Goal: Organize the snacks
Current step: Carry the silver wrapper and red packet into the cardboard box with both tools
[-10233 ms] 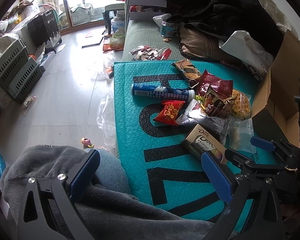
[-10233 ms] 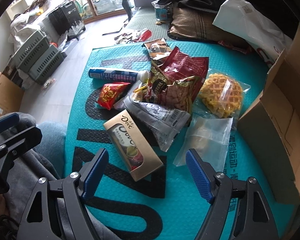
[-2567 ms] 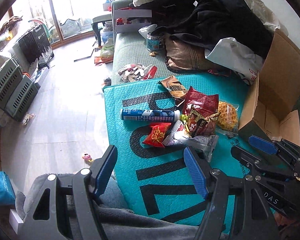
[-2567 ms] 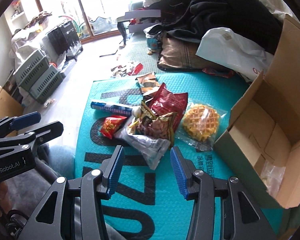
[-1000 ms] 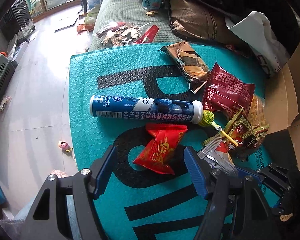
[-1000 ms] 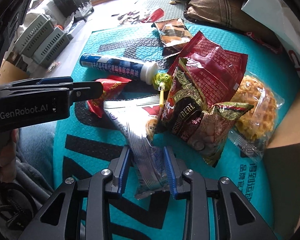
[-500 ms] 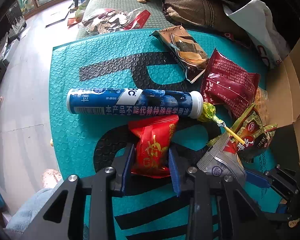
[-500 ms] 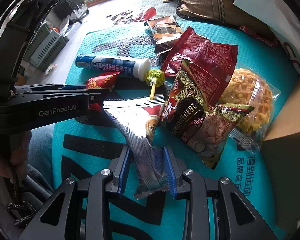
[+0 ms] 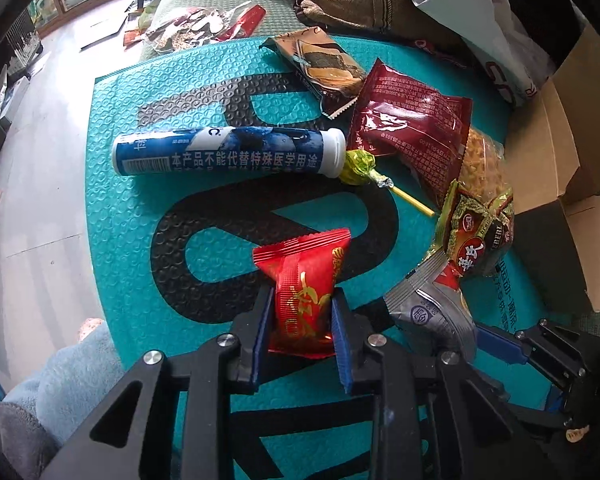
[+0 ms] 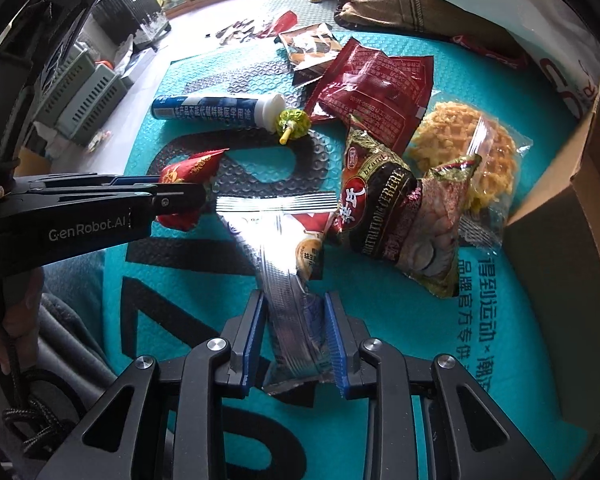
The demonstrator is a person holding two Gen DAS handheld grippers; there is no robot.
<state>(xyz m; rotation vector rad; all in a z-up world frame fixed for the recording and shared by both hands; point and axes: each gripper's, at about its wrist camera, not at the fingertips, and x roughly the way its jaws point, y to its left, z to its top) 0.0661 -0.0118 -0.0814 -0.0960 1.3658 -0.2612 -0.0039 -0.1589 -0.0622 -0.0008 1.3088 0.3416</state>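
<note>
My left gripper (image 9: 300,316) is shut on a small red snack packet (image 9: 304,280) and holds it just above the teal bubble mat (image 9: 132,184). The packet also shows in the right wrist view (image 10: 188,176), with the left gripper's arm across the left side. My right gripper (image 10: 294,332) is shut on the lower end of a silver snack bag (image 10: 276,248); the bag also shows in the left wrist view (image 9: 432,304). On the mat lie a blue tube (image 9: 228,152), a green lollipop (image 9: 360,164), a dark red bag (image 9: 412,128), a cereal bag (image 10: 396,208) and a bagged waffle (image 10: 468,152).
An open cardboard box (image 10: 572,208) stands at the mat's right edge. A brown snack packet (image 9: 320,64) lies at the mat's far edge. Clothes and a white bag (image 9: 492,32) pile up behind. Grey crates (image 10: 88,92) stand on the floor at left.
My left gripper has closed tight on the red packet and lifted it away from the blue tube. My right gripper stays shut on the silver bag, which has shifted slightly.
</note>
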